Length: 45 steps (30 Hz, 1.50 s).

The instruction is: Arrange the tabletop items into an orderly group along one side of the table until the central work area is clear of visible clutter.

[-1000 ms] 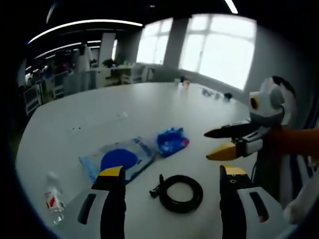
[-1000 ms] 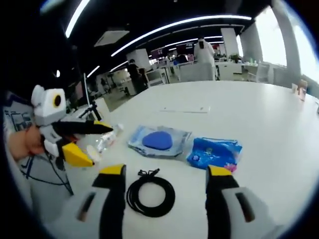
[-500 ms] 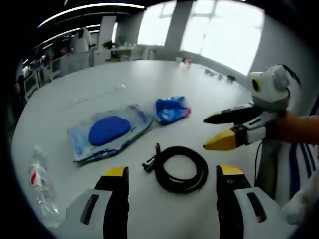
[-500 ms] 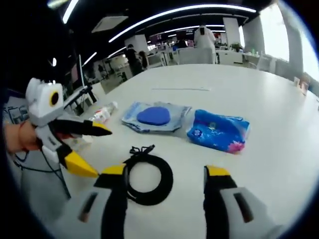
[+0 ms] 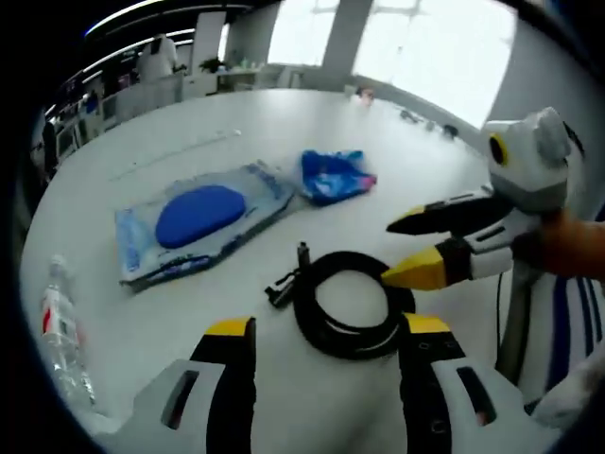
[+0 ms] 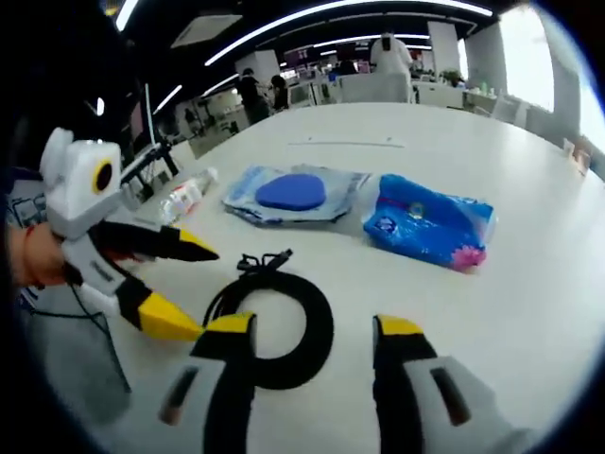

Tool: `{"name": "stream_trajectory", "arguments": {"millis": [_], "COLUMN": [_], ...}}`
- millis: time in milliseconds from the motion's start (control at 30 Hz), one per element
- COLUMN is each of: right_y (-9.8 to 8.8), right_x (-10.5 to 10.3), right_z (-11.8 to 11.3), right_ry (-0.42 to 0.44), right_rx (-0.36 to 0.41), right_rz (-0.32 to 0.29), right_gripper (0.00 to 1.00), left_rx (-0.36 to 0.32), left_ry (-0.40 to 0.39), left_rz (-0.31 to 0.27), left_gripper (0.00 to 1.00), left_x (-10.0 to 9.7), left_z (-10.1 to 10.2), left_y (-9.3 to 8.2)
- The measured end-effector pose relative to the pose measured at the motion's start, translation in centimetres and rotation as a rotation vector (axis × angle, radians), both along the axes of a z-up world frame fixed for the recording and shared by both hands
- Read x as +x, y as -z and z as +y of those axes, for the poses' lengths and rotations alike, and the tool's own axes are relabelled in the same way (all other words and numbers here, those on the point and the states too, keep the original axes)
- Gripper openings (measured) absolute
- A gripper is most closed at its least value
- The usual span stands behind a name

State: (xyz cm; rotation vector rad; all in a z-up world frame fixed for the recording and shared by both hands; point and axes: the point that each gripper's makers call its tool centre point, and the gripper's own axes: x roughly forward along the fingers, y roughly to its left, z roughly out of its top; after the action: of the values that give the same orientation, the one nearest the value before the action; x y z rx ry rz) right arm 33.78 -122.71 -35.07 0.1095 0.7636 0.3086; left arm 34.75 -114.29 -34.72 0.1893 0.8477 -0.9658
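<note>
While both grippers hover over the white desk [image 5: 180, 142], a coiled black cable [image 5: 345, 303] lies just ahead of them.
Left gripper [image 5: 326, 331] has its jaws apart, the coil just beyond its tips; right gripper [image 6: 302, 326] is likewise spread, the cable [image 6: 279, 326] between and ahead of its jaws; farther out lie a clear pouch with a blue pad [image 5: 194, 218], a blue packet [image 6: 430, 227] beside it, and a plastic bottle [image 5: 61, 331] off to the left gripper's left.
</note>
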Motion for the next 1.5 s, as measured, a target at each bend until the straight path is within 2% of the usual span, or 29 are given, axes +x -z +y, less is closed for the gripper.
{"name": "stream_trajectory", "arguments": {"millis": [333,467,567,633,767,800,833,900,1000,1167,1233,1500], "right_y": [0.8,1.3,1.8,2.0,2.0,2.2,2.2,2.1,2.2,2.3,2.2,1.8], "right_x": [0.3,0.3,0.1,0.2,0.3,0.3,0.5,0.5,0.5,0.6,0.5,0.4], "right_z": [0.3,0.5,0.7,0.9,0.9,0.2,0.3,0.5,0.5,0.4,0.3,0.0], "right_ry": [-0.01,-0.022,-0.034,-0.036,-0.044,-0.053,-0.058,-0.045,-0.06,-0.026,-0.015,-0.004], "right_rx": [-0.038,-0.052,-0.067,-0.067,-0.105,-0.157,-0.164,-0.135,-0.169,-0.144,-0.127,-0.114], "right_rz": [0.018,0.033,0.056,0.056,0.056,0.061,0.054,0.053,0.046,0.047,0.05,0.051], "right_gripper": [0.36,0.32,0.27,0.26,0.2,0.17,0.15,0.12,0.11,0.07,0.06,0.04], "left_rx": [0.061,0.059,0.074,0.055,0.062,0.064,0.065,0.081,0.09,0.1,0.092,0.081], "left_ry": [0.004,0.007,0.01,0.0,0.011,0.01,0.008,0.008,-0.01,-0.045,-0.056,-0.064], "left_rz": [-0.006,0.003,-0.014,-0.001,-0.014,-0.018,-0.02,-0.032,-0.036,-0.009,0.009,0.016], "left_gripper": [0.44,0.41,0.37,0.36,0.32,0.31,0.29,0.21,0.16,0.08,0.07,0.06], "left_x": [0.1,-0.1,0.1,0.1,0.2,0.2,0.2,0.4,0.7,1.2,1.2,1.1], "left_z": [-0.1,-0.2,-0.2,-0.4,-0.7,-0.8,-0.8,-0.8,-0.7,-0.5,-0.5,-0.7], "left_y": [1.4,1.7,1.9,1.9,2.1,2.2,2.2,2.2,2.3,2.3,2.3,2.1]}}
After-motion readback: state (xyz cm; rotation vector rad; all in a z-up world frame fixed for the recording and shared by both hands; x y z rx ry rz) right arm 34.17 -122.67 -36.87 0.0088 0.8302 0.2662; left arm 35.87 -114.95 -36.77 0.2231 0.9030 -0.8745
